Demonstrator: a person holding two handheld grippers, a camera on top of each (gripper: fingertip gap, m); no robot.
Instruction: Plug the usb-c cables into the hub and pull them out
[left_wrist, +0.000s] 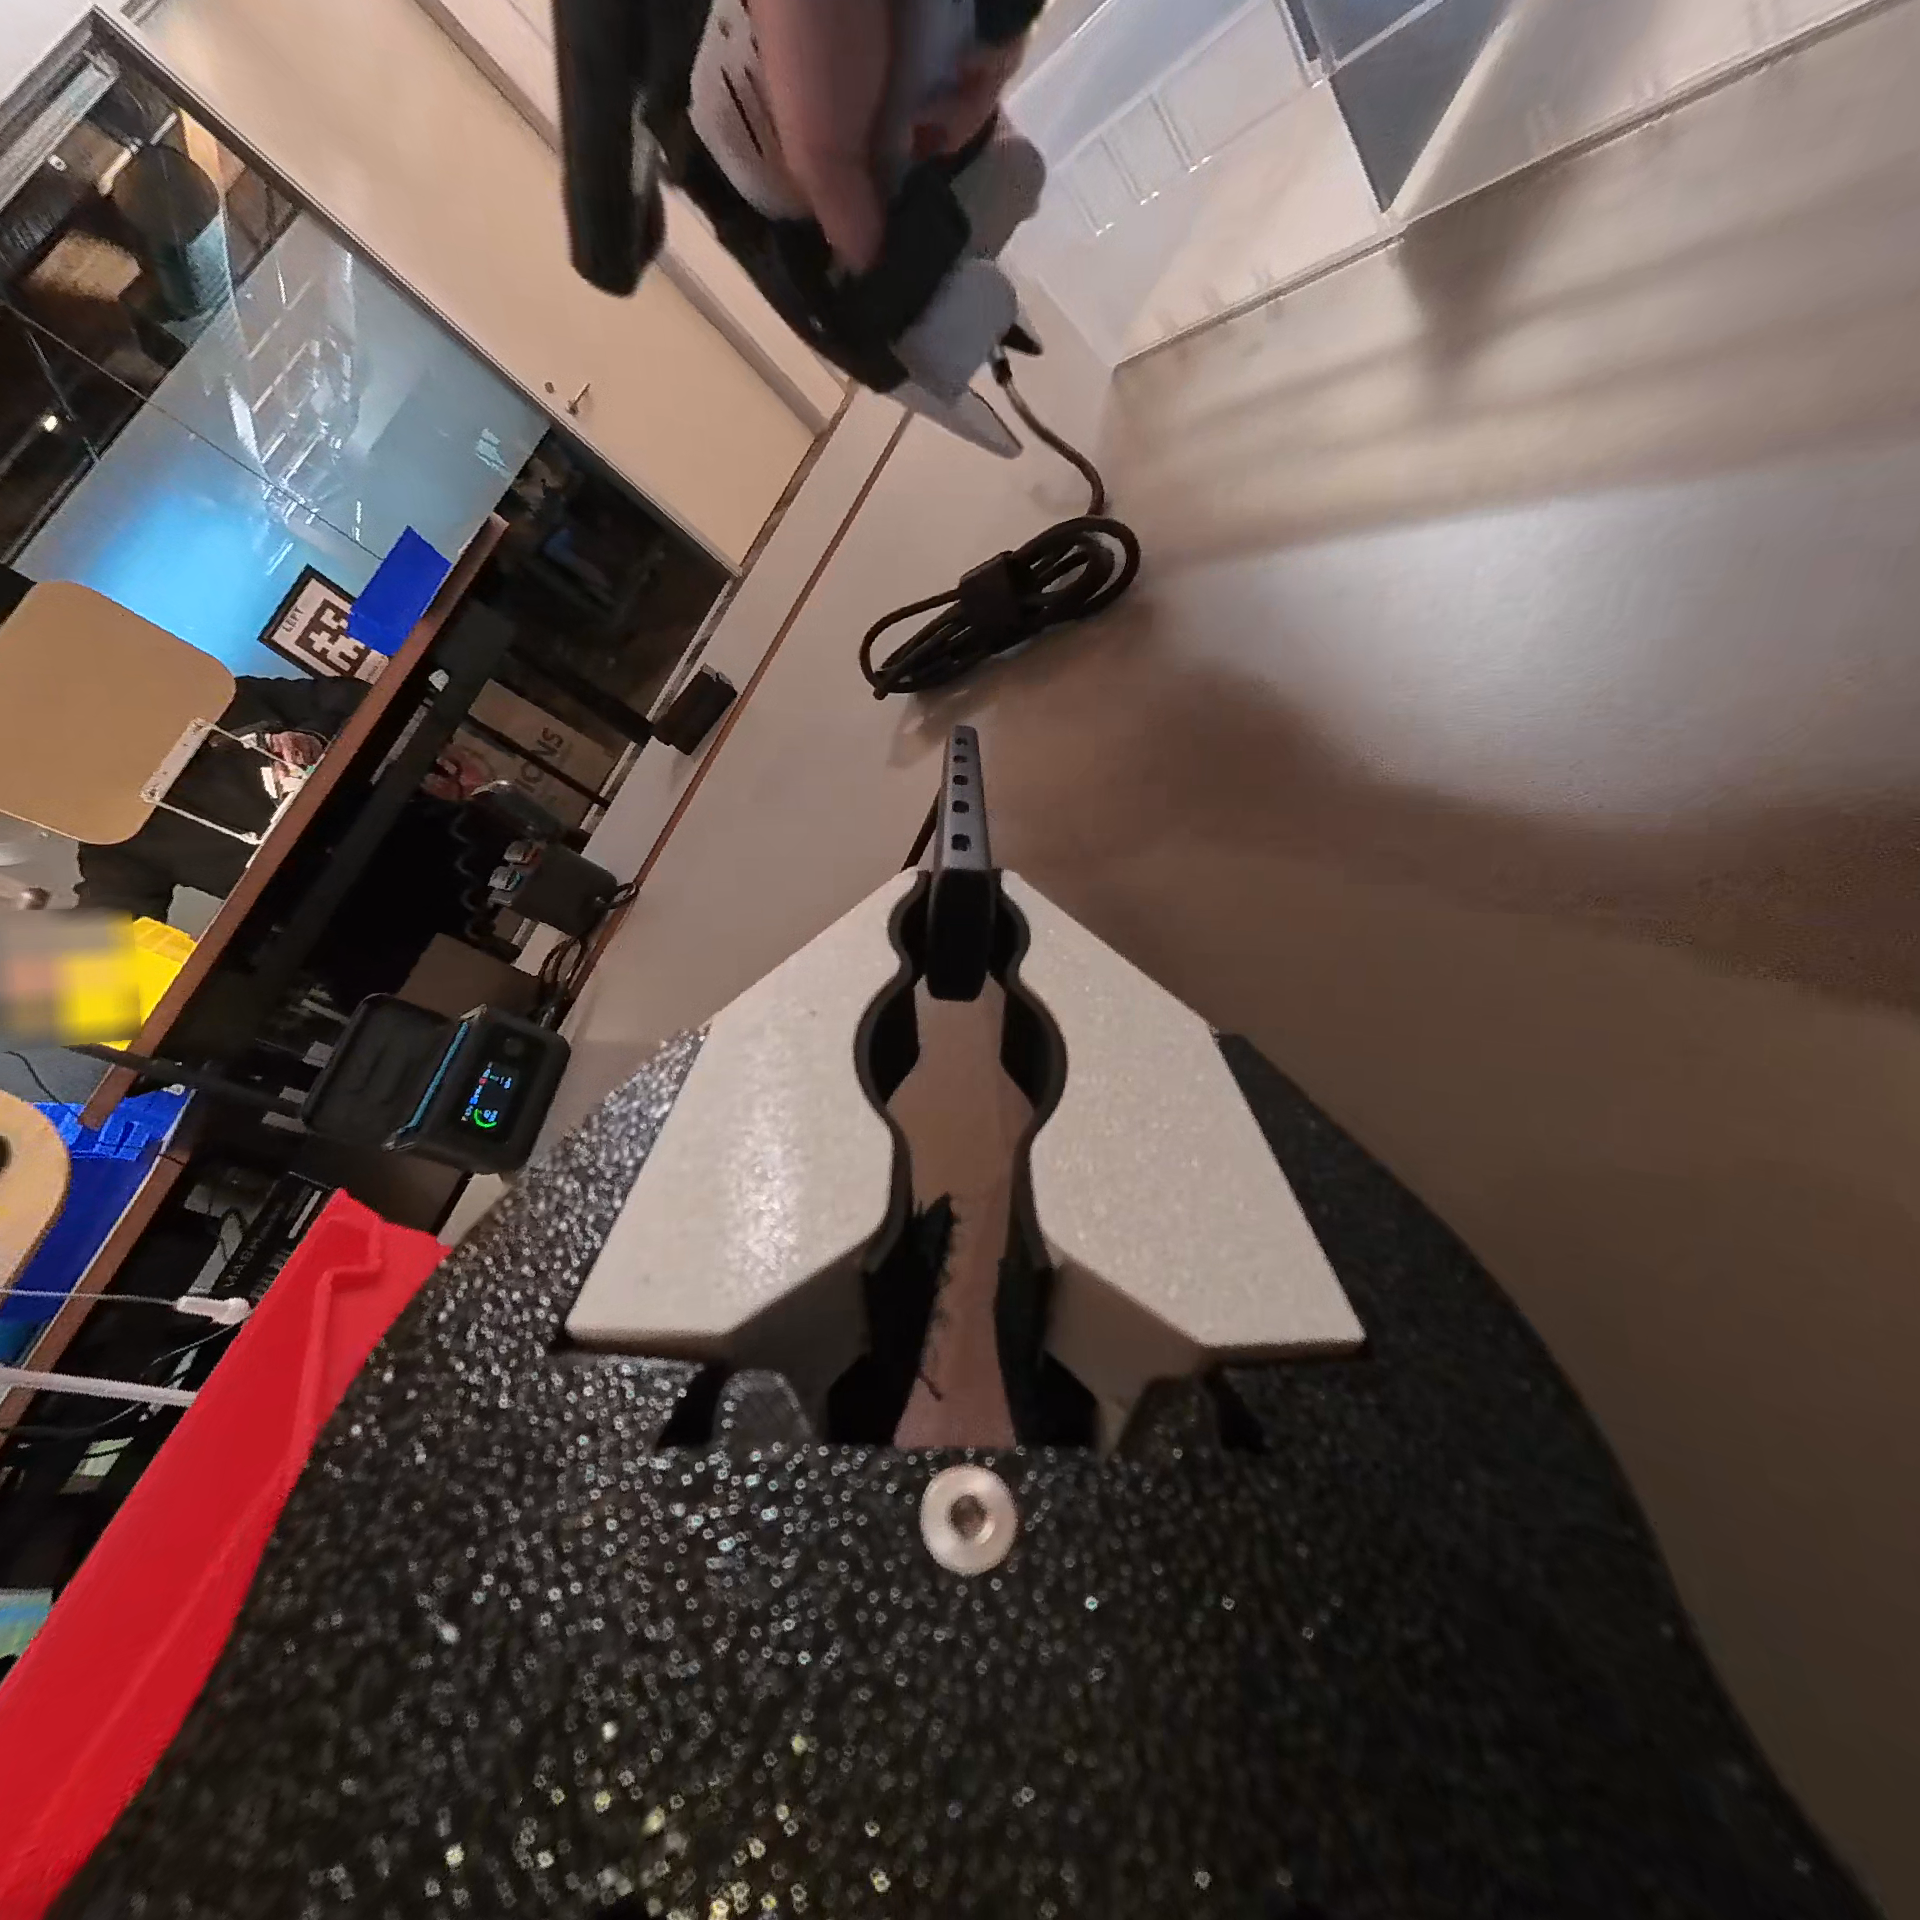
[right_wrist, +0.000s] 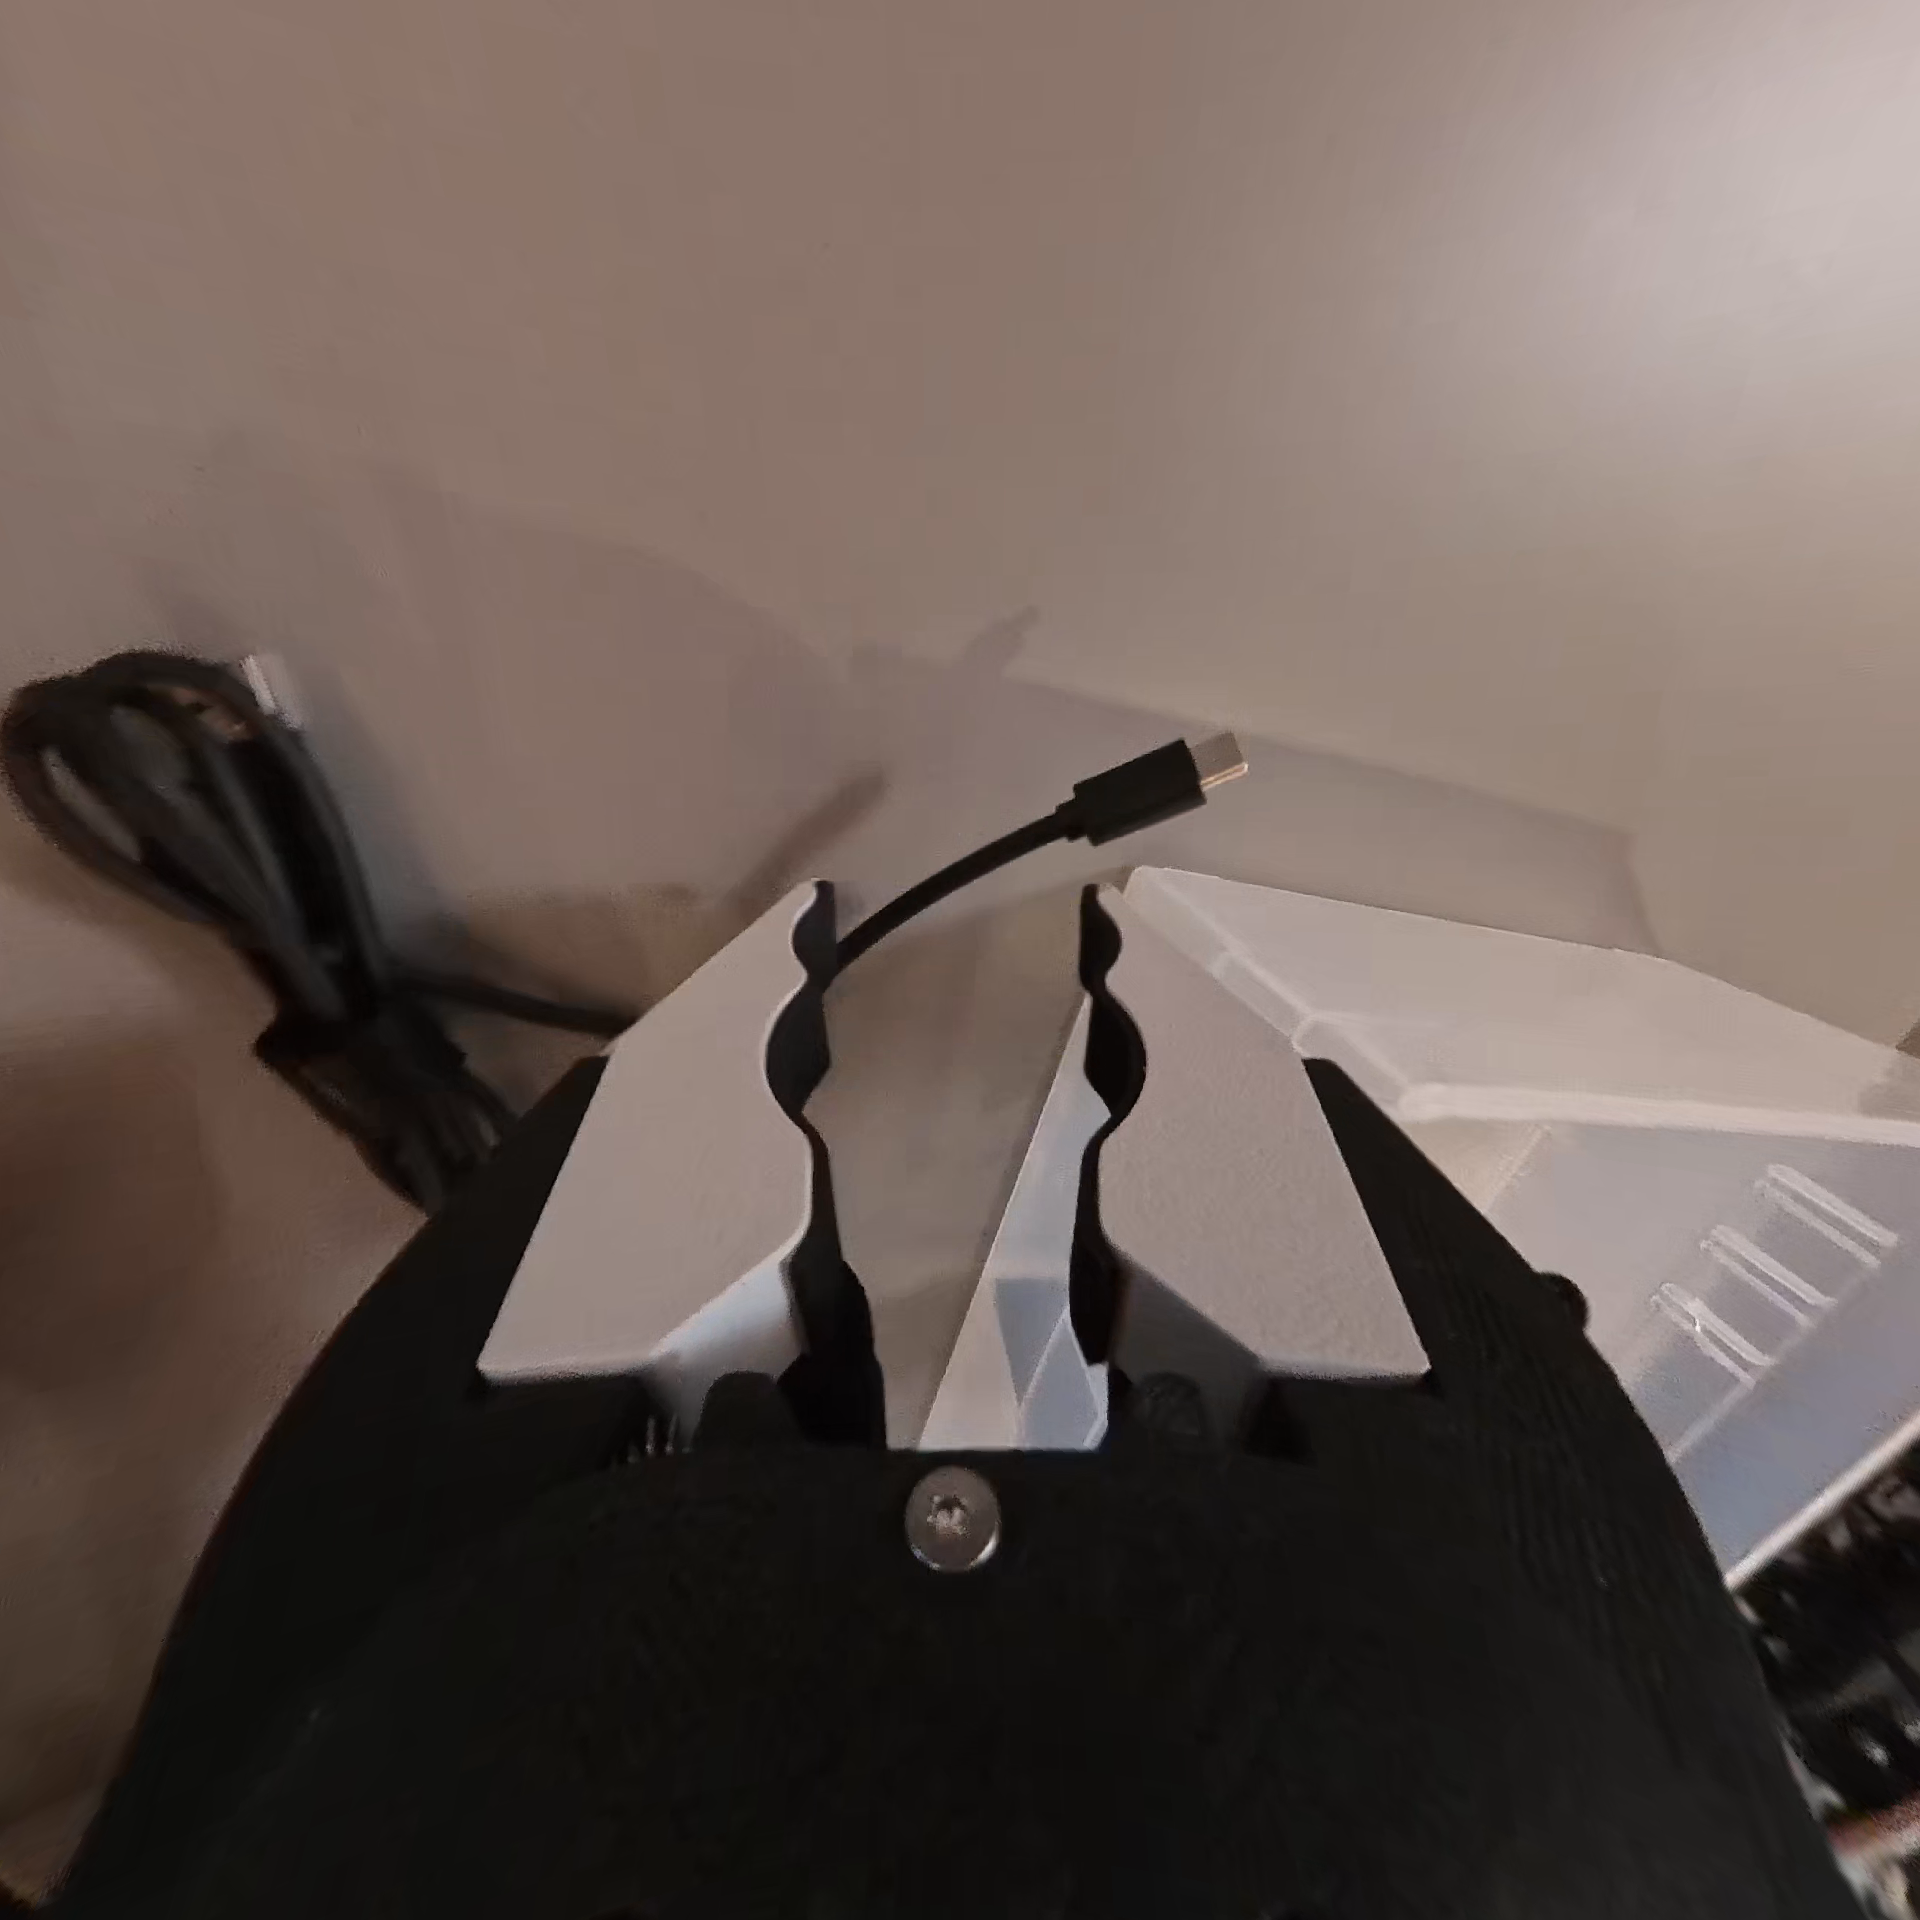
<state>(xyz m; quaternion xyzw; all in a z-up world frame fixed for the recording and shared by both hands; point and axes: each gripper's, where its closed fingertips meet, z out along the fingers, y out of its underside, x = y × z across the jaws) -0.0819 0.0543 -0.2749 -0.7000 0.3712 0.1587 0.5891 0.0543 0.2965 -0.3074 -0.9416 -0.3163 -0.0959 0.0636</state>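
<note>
Your left tool (left_wrist: 961, 914) is nearly closed on the near end of the grey hub (left_wrist: 964, 800), with both pale fingers (left_wrist: 1122, 1101) pressed against its dark end cap. You hold the hub edge-up, pointing away from the camera, so its row of small ports faces you along the narrow side. It hangs above the beige worktop (left_wrist: 1455, 727), which fills the right half of your left wrist view.

Your right tool (right_wrist: 956, 914) stands wide open with nothing clamped. A thin black usb-c cable (right_wrist: 966, 862) rises from behind the tip of its left finger (right_wrist: 665, 1122) and arches across the gap to the right, ending in a black plug with a silver tip (right_wrist: 1164, 790) that sits beyond the fingertips. You cannot tell whether the cable touches that finger's pad; the other pad is clearly apart from it.

A second black cable, coiled and strapped into a bundle (left_wrist: 1003, 608), lies on the worktop beyond the hub, and it shows blurred at the left edge of your right wrist view (right_wrist: 197, 831). A clear plastic organiser (right_wrist: 1558, 1143) sits just right of your right tool. In your left wrist view that tool (left_wrist: 977, 416) hovers above the coiled bundle, gripped by a hand (left_wrist: 852, 135)
</note>
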